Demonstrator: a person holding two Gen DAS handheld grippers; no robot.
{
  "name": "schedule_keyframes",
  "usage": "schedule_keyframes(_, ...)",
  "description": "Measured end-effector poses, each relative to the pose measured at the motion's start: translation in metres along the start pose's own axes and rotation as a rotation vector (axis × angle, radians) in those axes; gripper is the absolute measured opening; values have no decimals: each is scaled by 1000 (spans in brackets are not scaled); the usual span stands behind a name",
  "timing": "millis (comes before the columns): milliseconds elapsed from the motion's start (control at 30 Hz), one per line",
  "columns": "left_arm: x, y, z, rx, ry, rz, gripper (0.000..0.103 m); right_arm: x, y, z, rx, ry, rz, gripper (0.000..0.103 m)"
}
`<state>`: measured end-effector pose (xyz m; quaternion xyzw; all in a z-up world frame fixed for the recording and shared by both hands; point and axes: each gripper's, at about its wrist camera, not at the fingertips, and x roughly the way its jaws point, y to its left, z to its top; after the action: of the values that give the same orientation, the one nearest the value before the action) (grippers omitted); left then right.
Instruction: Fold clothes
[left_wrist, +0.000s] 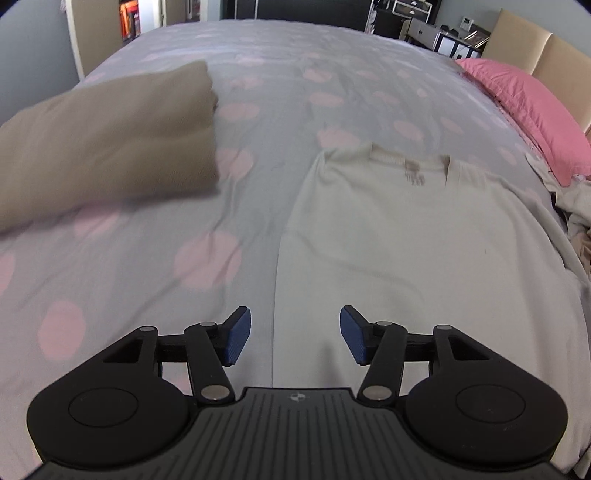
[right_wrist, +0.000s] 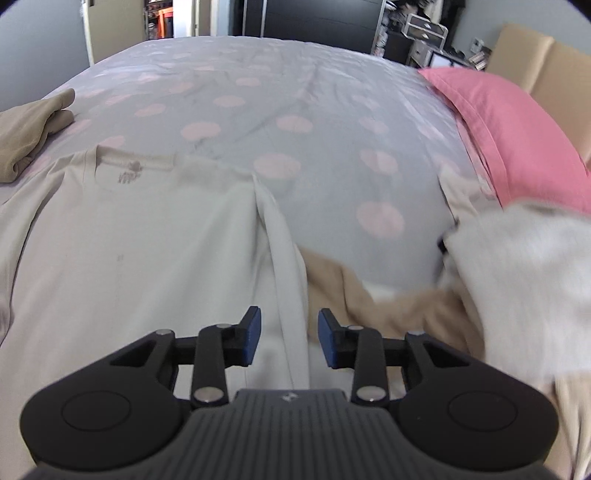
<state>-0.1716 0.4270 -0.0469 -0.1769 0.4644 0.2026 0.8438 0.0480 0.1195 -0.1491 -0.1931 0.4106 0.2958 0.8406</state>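
Observation:
A cream T-shirt (left_wrist: 406, 236) lies flat on the bed, collar away from me; it also shows in the right wrist view (right_wrist: 122, 229). My left gripper (left_wrist: 295, 336) is open and empty, hovering over the shirt's left side edge near the hem. My right gripper (right_wrist: 289, 341) is open, its jaws either side of the shirt's folded right edge (right_wrist: 284, 251), not closed on it.
A folded tan garment (left_wrist: 107, 136) lies at the left, also seen in the right wrist view (right_wrist: 26, 129). A pile of unfolded beige and white clothes (right_wrist: 517, 280) sits at the right. A pink pillow (right_wrist: 517, 133) lies by the headboard. The dotted grey bedspread (left_wrist: 258, 110) covers the bed.

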Motion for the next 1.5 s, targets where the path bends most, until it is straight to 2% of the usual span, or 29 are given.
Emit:
schedule_keyframes(133, -10, -5, -27, -16, 33, -34, 53, -10, -17, -35, 59, 49, 37, 39)
schedule_keyframes(300, -5, -13, -54, -7, 98, -26, 55, -8, -33, -66, 126, 145, 69, 47)
schedule_keyframes(467, 9, -18, -66, -5, 151, -16, 55, -3, -34, -84, 191, 204, 125, 47)
schedule_keyframes(567, 18, -19, -71, -16, 184, -9, 55, 6, -25, -89, 203, 270, 168, 46)
schedule_keyframes(600, 20, -19, -72, -16, 190, -8, 55, 9, -20, -90, 189, 292, 165, 44)
schedule_keyframes(633, 21, -20, -73, -12, 195, -6, 55, 12, -16, -92, 173, 310, 164, 37)
schedule_keyframes(667, 23, -20, -74, -10, 201, -3, 55, 14, -12, -93, 156, 326, 163, 15)
schedule_keyframes(700, 24, -19, -75, -10, 207, -1, 55, 15, -9, -94, 149, 334, 172, 4)
schedule_keyframes(867, 25, -15, -77, -37, 222, 3, 52, -6, -13, -80, 159, 248, 115, 3)
schedule_keyframes(1000, 24, -13, -76, -62, 223, -1, 52, -28, -29, -57, 203, 147, 23, 3)
schedule_keyframes(1100, 23, -15, -73, -71, 220, -10, 52, -48, -43, -35, 238, 84, -21, 3)
schedule_keyframes(1200, 24, -16, -71, -70, 216, -16, 52, -66, -53, -6, 208, 27, -77, 3)
schedule_keyframes(1300, 27, -17, -69, -70, 220, -17, 52, -71, -67, 23, 145, 16, -180, 3)
schedule_keyframes(1400, 31, -17, -67, -70, 223, -21, 52, -62, -88, 47, 146, 24, -246, 3)
schedule_keyframes(1500, 32, -19, -67, -63, 228, -33, 52, -40, -98, 49, 175, 44, -293, 3)
